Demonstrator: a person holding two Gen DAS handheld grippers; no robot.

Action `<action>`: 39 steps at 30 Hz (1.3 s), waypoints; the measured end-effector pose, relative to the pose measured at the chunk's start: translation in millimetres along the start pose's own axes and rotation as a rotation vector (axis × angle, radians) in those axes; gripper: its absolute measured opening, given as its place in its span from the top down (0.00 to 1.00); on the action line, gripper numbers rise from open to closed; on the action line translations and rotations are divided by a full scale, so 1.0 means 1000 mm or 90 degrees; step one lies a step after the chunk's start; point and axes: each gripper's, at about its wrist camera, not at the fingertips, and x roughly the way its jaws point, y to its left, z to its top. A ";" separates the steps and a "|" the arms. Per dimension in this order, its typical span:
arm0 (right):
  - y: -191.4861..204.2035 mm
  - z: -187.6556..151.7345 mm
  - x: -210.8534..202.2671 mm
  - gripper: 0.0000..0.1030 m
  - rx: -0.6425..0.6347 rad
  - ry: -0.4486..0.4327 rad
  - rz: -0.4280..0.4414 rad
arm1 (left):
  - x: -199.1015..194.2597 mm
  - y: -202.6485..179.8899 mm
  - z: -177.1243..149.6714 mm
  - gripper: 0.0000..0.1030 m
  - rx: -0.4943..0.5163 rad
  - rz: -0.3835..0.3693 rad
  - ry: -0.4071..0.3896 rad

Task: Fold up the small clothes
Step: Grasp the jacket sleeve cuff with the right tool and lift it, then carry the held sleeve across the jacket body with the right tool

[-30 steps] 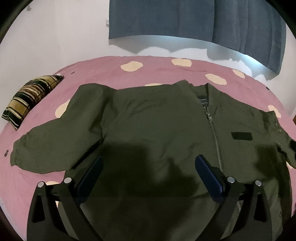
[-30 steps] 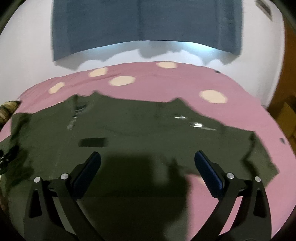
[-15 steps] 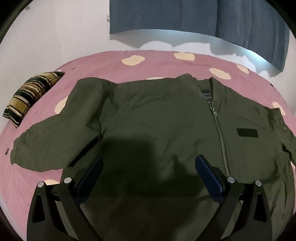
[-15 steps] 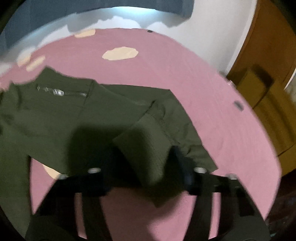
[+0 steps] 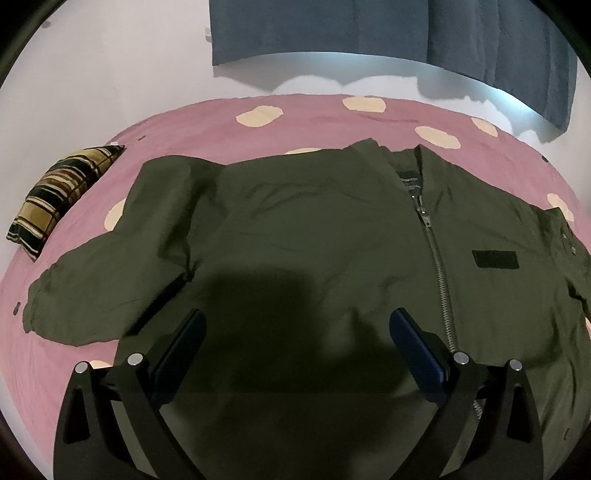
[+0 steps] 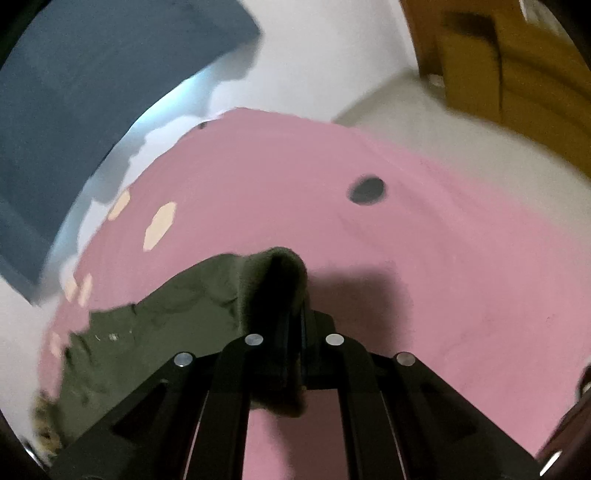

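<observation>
An olive green zip jacket (image 5: 314,229) lies spread front-up on the pink sheet (image 5: 314,118), its left sleeve stretched out toward the bed's left side. My left gripper (image 5: 297,321) hovers open over the jacket's lower front with nothing between its blue pads. In the right wrist view my right gripper (image 6: 295,317) is shut on the ribbed cuff (image 6: 284,269) of the other sleeve, and the cuff bunches up around the closed fingers. The rest of the jacket (image 6: 166,325) trails off to the left of that grip.
A striped yellow and black pillow (image 5: 62,195) lies at the bed's left edge. A blue curtain (image 5: 369,29) hangs on the white wall behind. Brown wooden furniture (image 6: 498,74) and pale floor (image 6: 424,125) lie beyond the bed's right side.
My right gripper swung right along the jacket to the sleeve end, rolled, and its jaws closed on the cuff. The left gripper stayed open over the jacket's front.
</observation>
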 end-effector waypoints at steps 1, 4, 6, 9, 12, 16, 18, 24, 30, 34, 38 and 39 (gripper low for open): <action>-0.014 0.001 0.003 0.86 0.031 0.011 0.021 | 0.001 -0.002 0.001 0.04 0.002 -0.001 0.001; -0.056 0.002 0.009 0.55 0.138 0.011 0.027 | 0.001 -0.004 0.001 0.04 0.007 0.001 0.003; -0.073 -0.002 0.009 0.51 0.195 -0.002 0.087 | 0.001 -0.004 0.001 0.04 0.008 0.002 0.004; -0.079 -0.016 0.012 0.48 0.231 0.020 0.184 | 0.001 -0.003 0.002 0.04 0.005 0.004 0.002; -0.071 -0.025 0.017 0.44 0.238 0.038 0.257 | 0.002 -0.002 0.003 0.04 0.000 0.006 0.004; -0.079 -0.028 0.012 0.43 0.282 0.008 0.311 | 0.000 0.001 0.002 0.04 -0.010 -0.004 0.012; -0.089 -0.027 0.012 0.43 0.294 0.007 0.326 | -0.002 0.005 0.002 0.04 -0.014 -0.004 0.011; -0.098 -0.031 0.008 0.37 0.331 -0.006 0.391 | -0.003 0.010 0.003 0.04 -0.022 -0.007 0.008; -0.091 -0.034 0.011 0.37 0.291 0.011 0.364 | -0.005 0.009 0.004 0.04 -0.017 -0.011 0.004; -0.057 -0.028 0.021 0.47 0.181 0.048 0.266 | -0.005 0.010 0.004 0.04 -0.018 -0.012 0.004; -0.038 -0.030 0.036 0.83 0.135 0.072 0.190 | -0.008 0.016 0.003 0.04 -0.025 -0.010 0.001; -0.034 -0.030 0.034 0.85 0.133 0.061 0.182 | -0.009 0.021 0.002 0.04 -0.031 -0.006 0.001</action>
